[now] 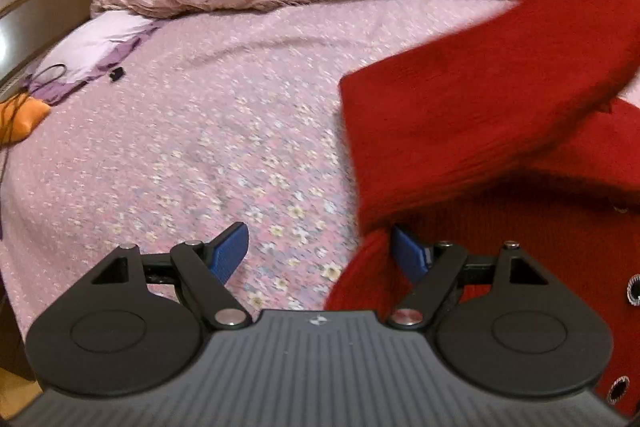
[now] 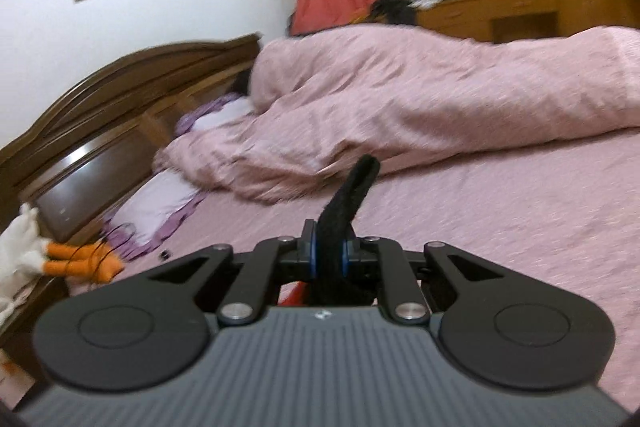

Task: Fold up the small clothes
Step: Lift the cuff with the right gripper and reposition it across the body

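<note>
My left fingers [image 1: 320, 255] stand wide apart with nothing between them, poised over the flowered bed sheet [image 1: 224, 131]. The red sweater [image 1: 500, 115] lies on the bed at their right (one part of it lifted across my view), its edge just against the right-hand pad. My right fingers [image 2: 330, 253] are pinched tight on a strip of black cloth [image 2: 352, 195], up above the bed with the pink quilt [image 2: 420, 95] beyond.

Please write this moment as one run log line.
left gripper: jaws open, empty | right gripper: shut on black trim | red sweater: sleeve lifted over bed
</note>
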Demonstrator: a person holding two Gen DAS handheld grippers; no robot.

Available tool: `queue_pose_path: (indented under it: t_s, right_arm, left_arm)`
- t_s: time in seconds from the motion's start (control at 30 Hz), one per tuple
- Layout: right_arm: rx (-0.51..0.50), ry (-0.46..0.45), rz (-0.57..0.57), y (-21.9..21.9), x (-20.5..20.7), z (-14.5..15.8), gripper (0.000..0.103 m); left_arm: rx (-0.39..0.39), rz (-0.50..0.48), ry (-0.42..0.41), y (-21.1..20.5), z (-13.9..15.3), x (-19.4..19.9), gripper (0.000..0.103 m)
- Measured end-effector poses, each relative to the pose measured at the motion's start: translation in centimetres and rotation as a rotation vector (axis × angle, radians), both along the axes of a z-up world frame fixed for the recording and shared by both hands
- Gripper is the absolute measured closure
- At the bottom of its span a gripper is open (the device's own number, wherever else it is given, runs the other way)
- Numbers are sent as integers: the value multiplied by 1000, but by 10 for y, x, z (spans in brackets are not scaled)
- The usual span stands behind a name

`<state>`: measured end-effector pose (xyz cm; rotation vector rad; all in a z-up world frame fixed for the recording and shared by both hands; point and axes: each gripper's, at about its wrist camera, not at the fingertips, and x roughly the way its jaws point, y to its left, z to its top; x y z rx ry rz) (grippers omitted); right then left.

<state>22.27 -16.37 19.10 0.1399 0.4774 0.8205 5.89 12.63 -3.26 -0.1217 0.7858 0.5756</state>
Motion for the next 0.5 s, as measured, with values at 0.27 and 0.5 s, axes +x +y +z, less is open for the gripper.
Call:
queue_pose_path:
  t_s: [0.27,0.5]
  right_arm:
    - [-76,105,-151,-54,19,-57,89]
    - [-70,261,-274,-94,29,-124,89]
  left_arm:
    - [18,-8,22,-2,-5,5,21]
    - [28,-18,34,-4,-6,5,20]
